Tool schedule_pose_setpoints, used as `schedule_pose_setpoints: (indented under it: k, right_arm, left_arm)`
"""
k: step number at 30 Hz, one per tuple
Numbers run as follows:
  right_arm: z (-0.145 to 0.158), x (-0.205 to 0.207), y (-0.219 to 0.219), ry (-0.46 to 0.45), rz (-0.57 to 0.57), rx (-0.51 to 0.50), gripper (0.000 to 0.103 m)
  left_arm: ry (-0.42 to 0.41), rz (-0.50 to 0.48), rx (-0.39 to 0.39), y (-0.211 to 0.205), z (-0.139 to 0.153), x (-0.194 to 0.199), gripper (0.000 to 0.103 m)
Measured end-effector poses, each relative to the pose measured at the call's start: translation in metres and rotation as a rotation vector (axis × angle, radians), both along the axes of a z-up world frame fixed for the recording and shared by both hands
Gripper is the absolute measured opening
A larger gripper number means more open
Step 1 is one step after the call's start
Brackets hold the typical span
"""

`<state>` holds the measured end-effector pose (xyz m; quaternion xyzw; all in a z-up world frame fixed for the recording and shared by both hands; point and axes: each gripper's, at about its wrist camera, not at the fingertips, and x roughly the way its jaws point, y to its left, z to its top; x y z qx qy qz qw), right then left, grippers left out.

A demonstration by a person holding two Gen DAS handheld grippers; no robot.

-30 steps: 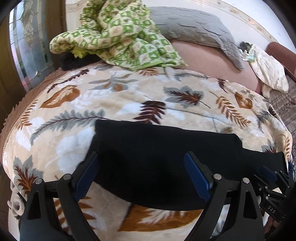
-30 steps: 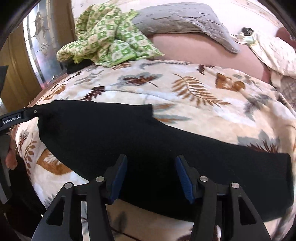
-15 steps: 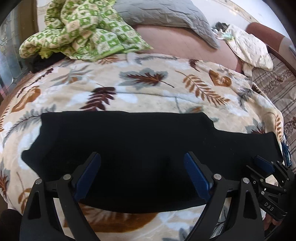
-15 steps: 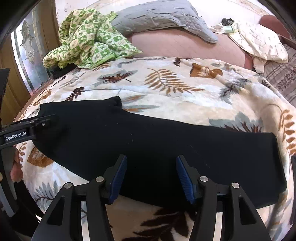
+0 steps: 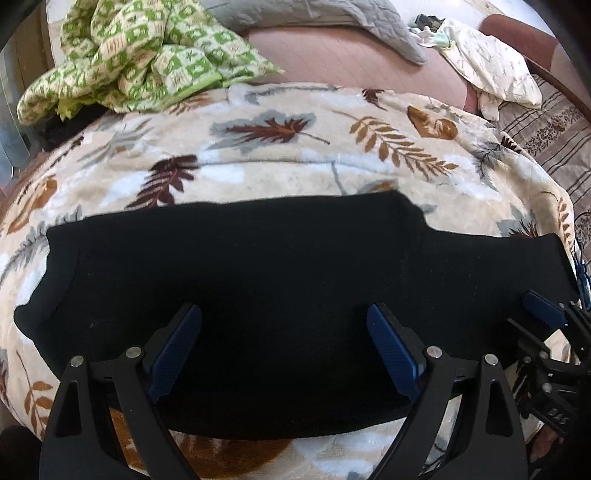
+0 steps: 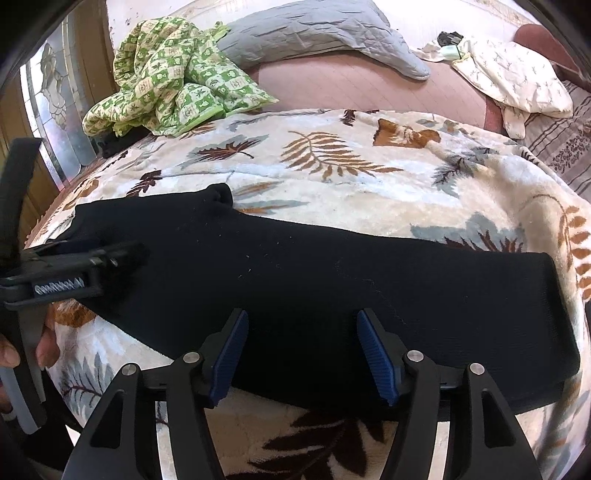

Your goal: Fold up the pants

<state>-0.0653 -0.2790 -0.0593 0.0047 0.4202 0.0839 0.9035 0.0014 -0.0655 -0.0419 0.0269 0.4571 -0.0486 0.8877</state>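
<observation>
Left wrist view: black pants (image 5: 280, 295) lie flat across the leaf-print blanket (image 5: 295, 155), already folded lengthwise into one long band. Left tongs (image 5: 284, 350) hang over the waist half, jaws wide apart, pads clear of the cloth — nothing gripped. Right tongs' tip shows at the far right edge, near the leg end. Green checked quilt (image 5: 147, 55) and grey pillow (image 5: 314, 18) sit well back, out of the way.

Right wrist view: right tongs (image 6: 301, 356) sit above the near edge of the pants (image 6: 332, 280); jaws have just been opening, cloth below them but pads not pressing, so no hold. Left tongs (image 6: 92, 266) enter from the left over the waist end, with the person's hand (image 6: 44, 343) behind.

Assessment: lengthwise fold done, cloth let go; crosswise fold is next. Reqs: each tong takes a corner at one short end — prob. the leg end — both layers pinched, then carry over to meet the waist, edges kept square.
</observation>
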Motion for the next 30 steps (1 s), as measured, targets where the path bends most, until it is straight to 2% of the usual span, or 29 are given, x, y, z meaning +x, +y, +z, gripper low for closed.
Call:
schedule_pose_setpoints:
  k: [4, 11, 15, 22, 27, 29, 30]
  right_arm:
    - [0.01, -0.012, -0.017, -0.006, -0.029, 0.022, 0.062]
    - [0.024, -0.055, -0.094, 0.018, -0.217, 0.091, 0.066]
    - [0.022, -0.069, -0.13, 0.041, -0.319, 0.163, 0.068]
    - [-0.002, -0.071, -0.165, 0.069, -0.443, 0.323, 0.07]
    - [-0.006, -0.059, -0.173, 0.022, -0.473, 0.359, 0.074]
    - [-0.007, -0.053, -0.173, 0.002, -0.474, 0.361, 0.074]
    - [-0.008, -0.05, -0.172, -0.005, -0.473, 0.353, 0.07]
  left_arm:
    - [0.03, -0.068, -0.096, -0.017, 0.009, 0.005, 0.092]
    - [0.099, -0.285, -0.219, -0.089, 0.022, 0.022, 0.092]
    - [0.132, -0.447, -0.211, -0.15, 0.022, 0.027, 0.092]
    - [0.216, -0.614, -0.182, -0.233, 0.003, 0.039, 0.092]
    - [0.213, -0.629, -0.119, -0.261, -0.011, 0.044, 0.092]
    - [0.219, -0.615, -0.128, -0.262, -0.014, 0.047, 0.092]
    - [0.221, -0.614, -0.139, -0.26, -0.013, 0.048, 0.092]
